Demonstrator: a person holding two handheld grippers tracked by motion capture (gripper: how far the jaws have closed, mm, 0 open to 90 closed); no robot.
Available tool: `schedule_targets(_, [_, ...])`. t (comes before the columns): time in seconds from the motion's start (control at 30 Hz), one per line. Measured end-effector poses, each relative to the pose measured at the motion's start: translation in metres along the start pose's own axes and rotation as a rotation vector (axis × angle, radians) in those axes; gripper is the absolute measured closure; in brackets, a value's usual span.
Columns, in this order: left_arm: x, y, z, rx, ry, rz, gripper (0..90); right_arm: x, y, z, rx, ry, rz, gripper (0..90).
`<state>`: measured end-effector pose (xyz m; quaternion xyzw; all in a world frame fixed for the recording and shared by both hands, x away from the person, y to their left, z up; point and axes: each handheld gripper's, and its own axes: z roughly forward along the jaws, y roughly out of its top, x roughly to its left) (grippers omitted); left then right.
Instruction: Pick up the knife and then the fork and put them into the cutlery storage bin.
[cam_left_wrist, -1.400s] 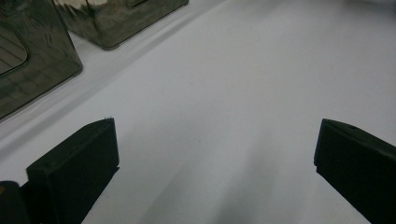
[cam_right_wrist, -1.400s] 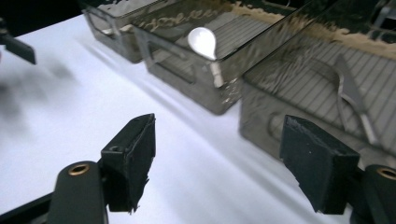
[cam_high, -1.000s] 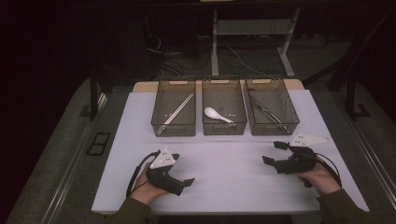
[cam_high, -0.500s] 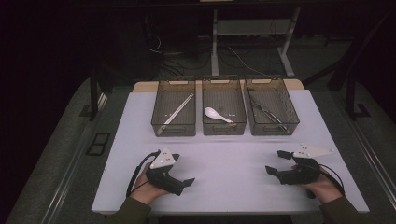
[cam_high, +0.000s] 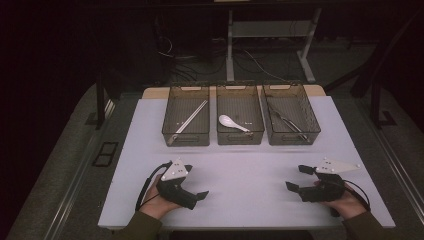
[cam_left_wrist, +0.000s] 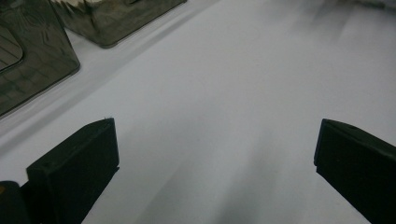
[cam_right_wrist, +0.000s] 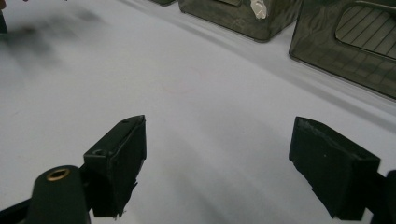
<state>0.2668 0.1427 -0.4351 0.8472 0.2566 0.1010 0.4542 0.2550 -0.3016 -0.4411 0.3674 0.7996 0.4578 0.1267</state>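
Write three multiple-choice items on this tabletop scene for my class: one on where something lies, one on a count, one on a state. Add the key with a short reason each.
1. Where does the white spoon lie?
A. in the middle bin
B. in the left bin
C. on the bare table

2. How many bins stand in the row?
A. two
B. three
C. four

3. How do the jaws of the right gripper stand?
A. shut on a spoon
B. shut with nothing in them
C. open with nothing in them

Key: 1 A, the spoon rests inside the centre bin. 2 B, the right bin completes a row of three. 3 C, the right gripper view shows bare table between its jaws.
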Motion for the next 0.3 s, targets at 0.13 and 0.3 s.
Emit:
schedule_targets(0.13, [-0.0002,0.0,0.0002,0.002,0.001,0.001,0.0,-0.0002,-0.0001,-0.0003,0.001,-0.002,0.001,19.1])
schedule_targets(0.3, [-0.0006,0.0,0.0005,0.004,0.001,0.004,0.0,0.0009,0.0,-0.0002,0.001,-0.003,-0.004,19.2])
